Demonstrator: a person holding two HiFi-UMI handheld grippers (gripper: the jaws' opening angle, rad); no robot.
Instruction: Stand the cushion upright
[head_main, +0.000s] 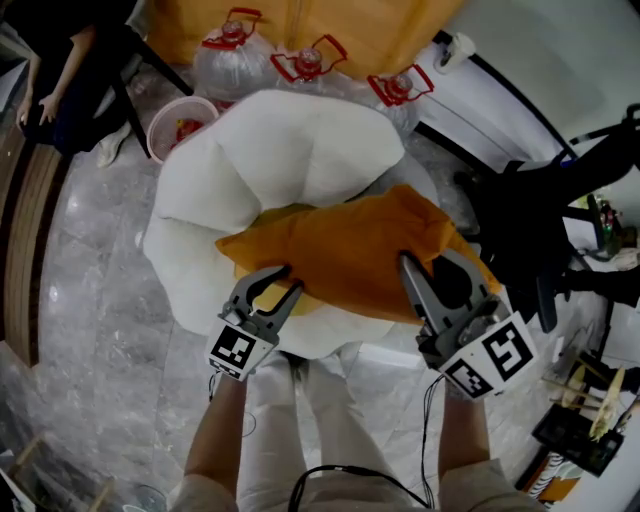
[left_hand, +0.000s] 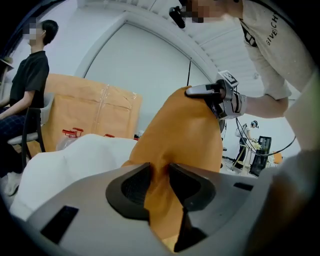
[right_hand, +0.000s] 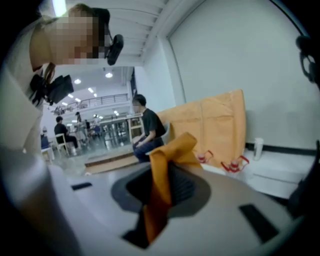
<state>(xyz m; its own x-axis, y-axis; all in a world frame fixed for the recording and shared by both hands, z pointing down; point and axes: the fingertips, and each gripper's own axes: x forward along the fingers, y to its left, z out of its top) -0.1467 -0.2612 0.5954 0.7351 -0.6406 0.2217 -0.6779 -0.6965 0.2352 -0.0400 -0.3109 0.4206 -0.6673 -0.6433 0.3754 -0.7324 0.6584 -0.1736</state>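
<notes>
Head view: noted orange cushion (head_main: 350, 250) slumped on white beanbag (head_main: 290, 150), near edge taken by left gripper (head_main: 283, 275) and right gripper (head_main: 428, 265).
Left gripper view: found jaws clamped on thick fold.
Right gripper view: found jaws nipping thin corner.
Judged light, soft, floppy; best gripped deeper at corners.

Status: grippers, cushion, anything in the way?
Left gripper shut on orange cushion; right gripper likewise. Held over white beanbag, not yet upright. Water bottles behind, clear of it.
</notes>
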